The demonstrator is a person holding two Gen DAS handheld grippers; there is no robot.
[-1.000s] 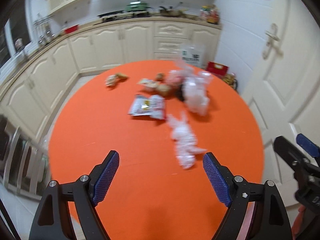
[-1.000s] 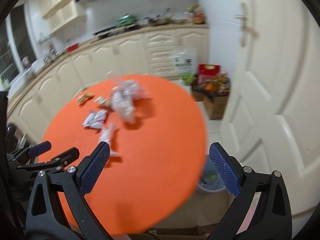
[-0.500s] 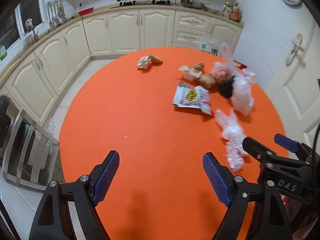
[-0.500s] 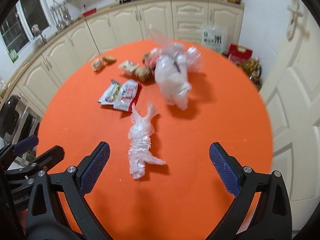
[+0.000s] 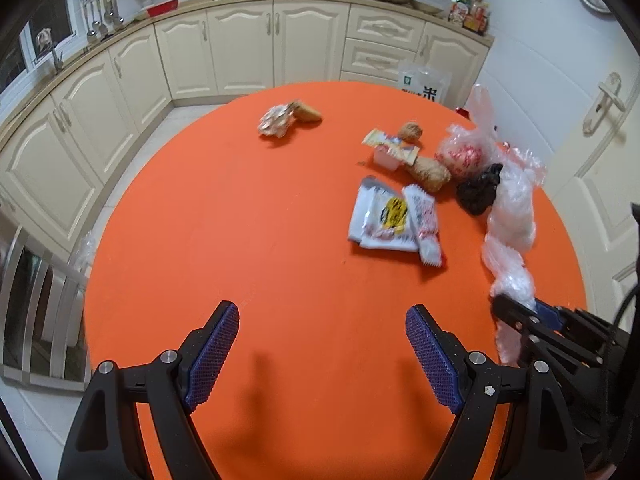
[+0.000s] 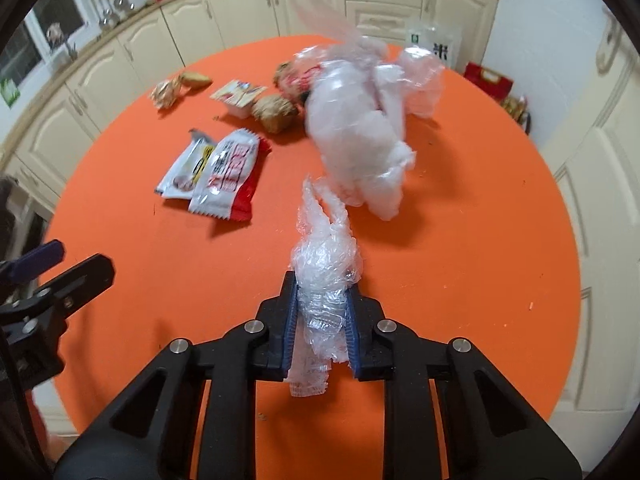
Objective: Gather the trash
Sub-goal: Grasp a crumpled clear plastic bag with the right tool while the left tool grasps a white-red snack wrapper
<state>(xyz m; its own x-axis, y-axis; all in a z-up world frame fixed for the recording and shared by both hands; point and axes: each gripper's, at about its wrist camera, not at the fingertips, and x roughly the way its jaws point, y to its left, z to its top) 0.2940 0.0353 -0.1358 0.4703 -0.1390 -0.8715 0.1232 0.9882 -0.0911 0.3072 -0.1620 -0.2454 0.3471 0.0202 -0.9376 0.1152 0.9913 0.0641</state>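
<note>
Trash lies on a round orange table point(image 5: 240, 220). My right gripper point(image 6: 322, 284) is closing its jaws on a crumpled clear plastic wrap point(image 6: 326, 256), and both blue pads press on it. Beyond it lies a big clear plastic bag point(image 6: 360, 140). Two snack wrappers point(image 6: 224, 172) lie to the left. My left gripper point(image 5: 322, 310) hangs open over bare table, with nothing between its fingers. The snack wrappers point(image 5: 394, 220) are ahead of it to the right, and the right gripper point(image 5: 520, 312) shows at its right. Farther back are a black bag point(image 5: 478, 192), a small cup point(image 5: 390, 152) and a foil wrapper point(image 5: 276, 120).
Cream kitchen cabinets point(image 5: 240, 48) curve round the back and left. A white door point(image 5: 592, 140) stands to the right. A metal chair point(image 5: 40, 312) is at the table's left edge. A printed sack point(image 5: 424, 84) and a red box point(image 6: 488, 80) sit on the floor behind the table.
My right gripper came down over the clear plastic wrap and closed from wide open onto it. The left gripper moved lower and nearer the table, still open.
</note>
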